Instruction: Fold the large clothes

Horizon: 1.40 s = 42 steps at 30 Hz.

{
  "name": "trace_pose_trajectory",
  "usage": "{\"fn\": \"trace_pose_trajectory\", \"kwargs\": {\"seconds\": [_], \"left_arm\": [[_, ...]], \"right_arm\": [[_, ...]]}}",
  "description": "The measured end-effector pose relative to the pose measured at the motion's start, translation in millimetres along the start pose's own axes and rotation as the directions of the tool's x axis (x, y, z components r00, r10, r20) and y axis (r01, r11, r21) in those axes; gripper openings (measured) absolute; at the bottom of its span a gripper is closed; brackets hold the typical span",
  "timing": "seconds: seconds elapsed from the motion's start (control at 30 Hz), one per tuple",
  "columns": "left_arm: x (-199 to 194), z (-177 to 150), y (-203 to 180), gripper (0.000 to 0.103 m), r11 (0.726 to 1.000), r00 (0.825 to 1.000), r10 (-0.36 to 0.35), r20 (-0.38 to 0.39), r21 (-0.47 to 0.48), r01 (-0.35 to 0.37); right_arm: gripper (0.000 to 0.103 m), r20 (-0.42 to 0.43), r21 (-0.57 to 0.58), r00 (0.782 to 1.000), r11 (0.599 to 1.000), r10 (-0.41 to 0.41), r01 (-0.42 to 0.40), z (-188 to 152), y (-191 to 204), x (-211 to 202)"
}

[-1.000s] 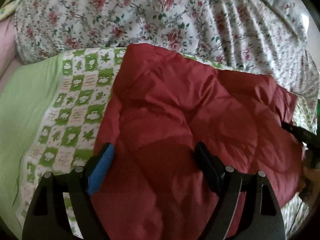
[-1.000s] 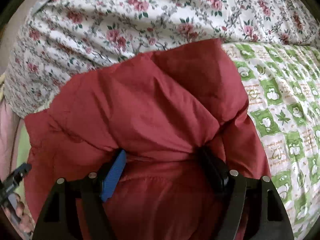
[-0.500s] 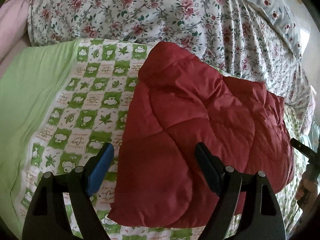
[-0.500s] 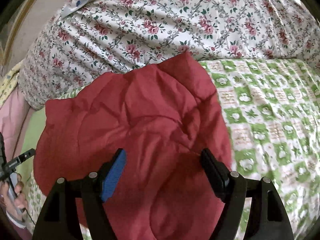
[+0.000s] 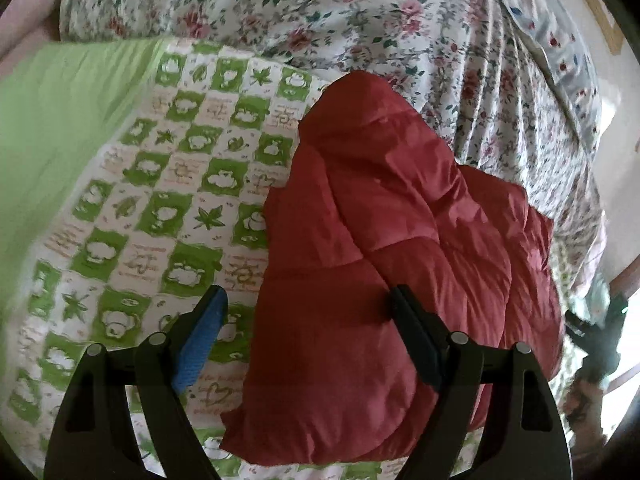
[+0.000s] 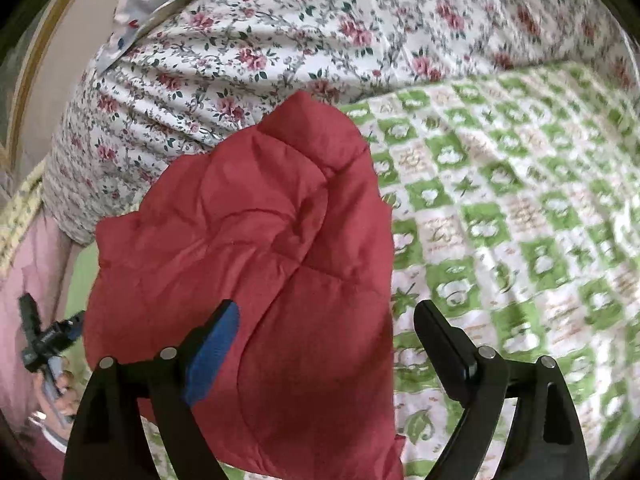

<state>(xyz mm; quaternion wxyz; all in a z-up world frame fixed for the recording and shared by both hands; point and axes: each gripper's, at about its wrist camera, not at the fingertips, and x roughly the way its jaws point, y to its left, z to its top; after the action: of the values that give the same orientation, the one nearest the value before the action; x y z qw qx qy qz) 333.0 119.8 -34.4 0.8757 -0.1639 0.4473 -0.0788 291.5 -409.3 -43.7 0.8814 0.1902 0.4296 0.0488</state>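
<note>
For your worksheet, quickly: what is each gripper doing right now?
Left gripper: open, holding nothing.
Right gripper: open, jaws have just been opening, nothing gripped; the red jacket lies below.

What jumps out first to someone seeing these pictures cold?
A puffy red quilted jacket, folded into a bundle, lies on a green-and-white checked bedsheet. Behind it rises a heap of white bedding with pink roses. In the foreground of each view an open hand-held gripper hangs over the jacket, the left hand-held gripper and the right hand-held gripper, neither clamping anything.
</note>
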Motion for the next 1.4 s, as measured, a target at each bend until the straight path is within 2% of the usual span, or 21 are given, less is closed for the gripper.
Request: {"fn": "trace_pose_trajectory", "kwargs": {"seconds": [0.13,0.4,0.57,0.6,0.63,0.67,0.73,0.8,0.9,1.03,1.13,1.4], "left_arm": [[14,2,14,0.084,0.993,0.995,-0.093,-0.032,-0.072,0.09],[34,4,17,0.086,0.973,0.98,-0.192,-0.054,-0.138,0.183],[42,3,2,0.086,0.969,0.971,-0.228,-0.075,-0.117,0.219],[42,3,-5,0.085,0.975,0.974,-0.212,-0.075,-0.087,0.205],[41,2,-10,0.078,0.979,0.977,-0.198,-0.073,-0.065,0.194],[40,2,-15,0.075,0.981,0.979,-0.191,-0.073,-0.044,0.189],[35,1,-17,0.059,0.979,0.976,-0.205,-0.068,-0.037,0.203],[28,1,-18,0.05,0.975,0.974,-0.22,-0.052,-0.029,0.219],[12,-1,-26,0.042,0.977,0.977,-0.211,-0.029,0.009,0.212],[-13,-8,-29,0.038,0.973,0.973,-0.23,-0.007,0.028,0.23],[-40,-25,-27,0.037,0.969,0.971,-0.24,-0.006,0.055,0.24],[-100,-82,-12,0.036,0.964,0.966,-0.26,-0.018,0.058,0.26]], "right_arm": [[0.091,-0.038,0.052,0.998,0.997,0.05,-0.048,-1,-9,17],[0.095,-0.072,0.124,0.989,0.985,0.129,-0.119,3,-17,38],[0.094,-0.101,0.125,0.978,0.978,0.18,-0.167,5,-7,51],[0.093,-0.105,0.119,0.978,0.979,0.179,-0.166,5,-5,52],[0.09,-0.108,0.111,0.979,0.981,0.174,-0.162,5,-2,53],[0.083,-0.112,0.106,0.978,0.98,0.178,-0.166,5,0,54],[0.073,-0.117,0.112,0.976,0.979,0.186,-0.173,4,0,52],[0.056,-0.123,0.113,0.973,0.977,0.195,-0.181,3,1,49],[0.042,-0.12,0.103,0.973,0.977,0.197,-0.186,3,7,35],[0.037,-0.105,0.079,0.973,0.977,0.207,-0.2,-3,19,8],[0.035,-0.102,0.072,0.968,0.972,0.228,-0.222,-15,25,-15],[0.034,-0.122,0.1,0.95,0.956,0.288,-0.277,-77,36,-77]]}}
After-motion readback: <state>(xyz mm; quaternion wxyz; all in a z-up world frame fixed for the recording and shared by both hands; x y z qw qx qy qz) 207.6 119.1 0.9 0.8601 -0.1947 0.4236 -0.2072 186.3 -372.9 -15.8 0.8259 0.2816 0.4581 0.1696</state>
